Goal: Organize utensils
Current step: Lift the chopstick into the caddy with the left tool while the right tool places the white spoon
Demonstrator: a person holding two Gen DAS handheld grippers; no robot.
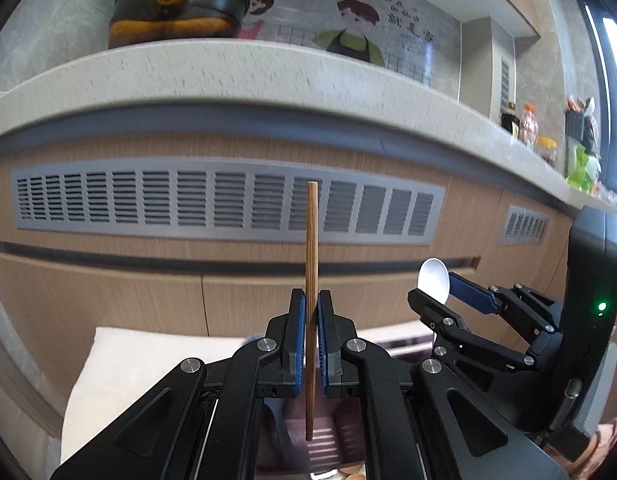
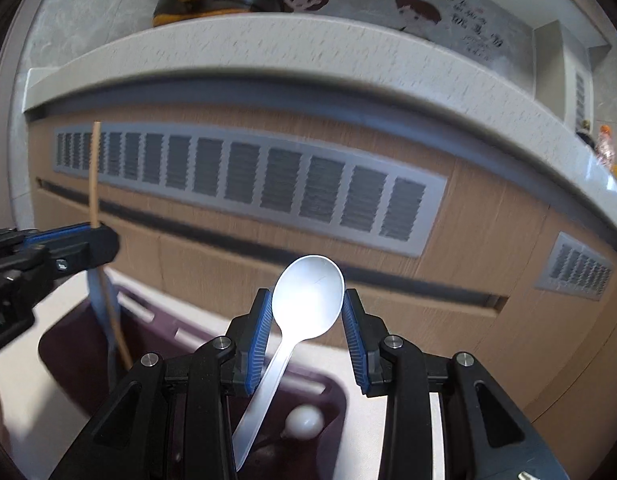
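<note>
The left gripper (image 1: 311,312) pinched a wooden chopstick (image 1: 312,280) upright. Beside it, the right gripper (image 1: 432,290) held a white spoon (image 1: 433,280).

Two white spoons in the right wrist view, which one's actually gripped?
The larger white spoon, bowl up between the right gripper pads. The other spoon lies loose in the maroon tray below.

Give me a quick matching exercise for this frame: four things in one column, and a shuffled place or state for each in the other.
Things:
1. wooden chopstick
2. white plastic spoon
3. black pot
4. dark purple tray

Places or states:
A. up on the countertop
B. held upright in the left gripper
C. below both grippers, holding utensils
D. bowl clamped in the right gripper, handle hanging down

Pairs: 1-B, 2-D, 3-A, 4-C
</note>
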